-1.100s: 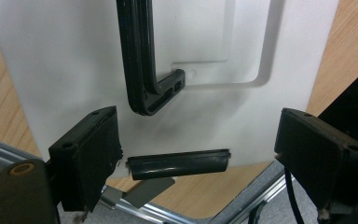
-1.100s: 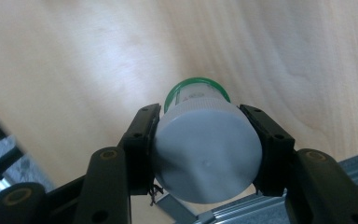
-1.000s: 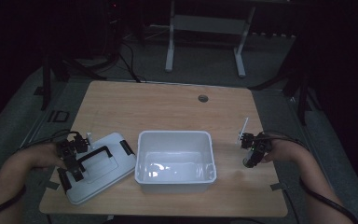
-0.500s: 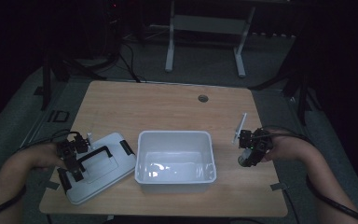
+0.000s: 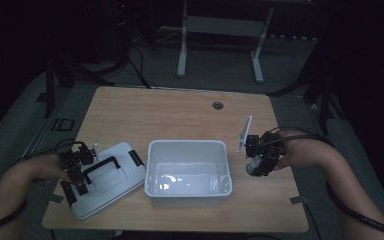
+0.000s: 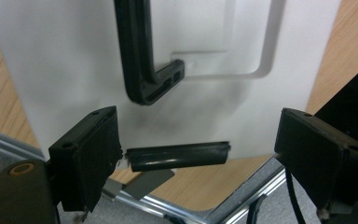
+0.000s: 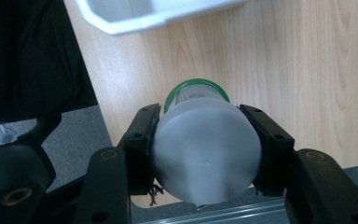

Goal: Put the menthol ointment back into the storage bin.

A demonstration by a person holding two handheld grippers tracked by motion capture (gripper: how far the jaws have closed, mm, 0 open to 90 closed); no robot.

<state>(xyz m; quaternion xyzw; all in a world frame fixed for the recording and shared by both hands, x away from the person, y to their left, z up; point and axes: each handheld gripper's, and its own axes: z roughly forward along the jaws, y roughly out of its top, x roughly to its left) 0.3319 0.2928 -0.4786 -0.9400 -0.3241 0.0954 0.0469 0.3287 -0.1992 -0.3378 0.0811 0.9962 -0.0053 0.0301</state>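
The right gripper point(image 7: 204, 154) pinches a round white plastic jar with a green rim point(image 7: 205, 149), one black jaw pressed against each side of its pale body. In the high view this gripper point(image 5: 258, 159) holds the jar point(image 5: 253, 167) above the light wooden table point(image 5: 180, 110), just beside the right wall of the open white rectangular plastic bin point(image 5: 188, 172), whose corner point(image 7: 135, 14) appears at the top of the right gripper view.

The left gripper point(image 6: 198, 154) has its jaws spread wide over the near edge of a flat white plastic lid point(image 6: 65, 56). A short black clip point(image 6: 177, 156) on that edge lies between the jaws, its left end close against the left jaw; whether they touch cannot be told. The right jaw stands clear of it. The lid's black handle point(image 6: 140, 60) lies farther out. In the high view the left gripper point(image 5: 77, 167) rests at the lid point(image 5: 115, 185), which lies flat on the table left of the bin.
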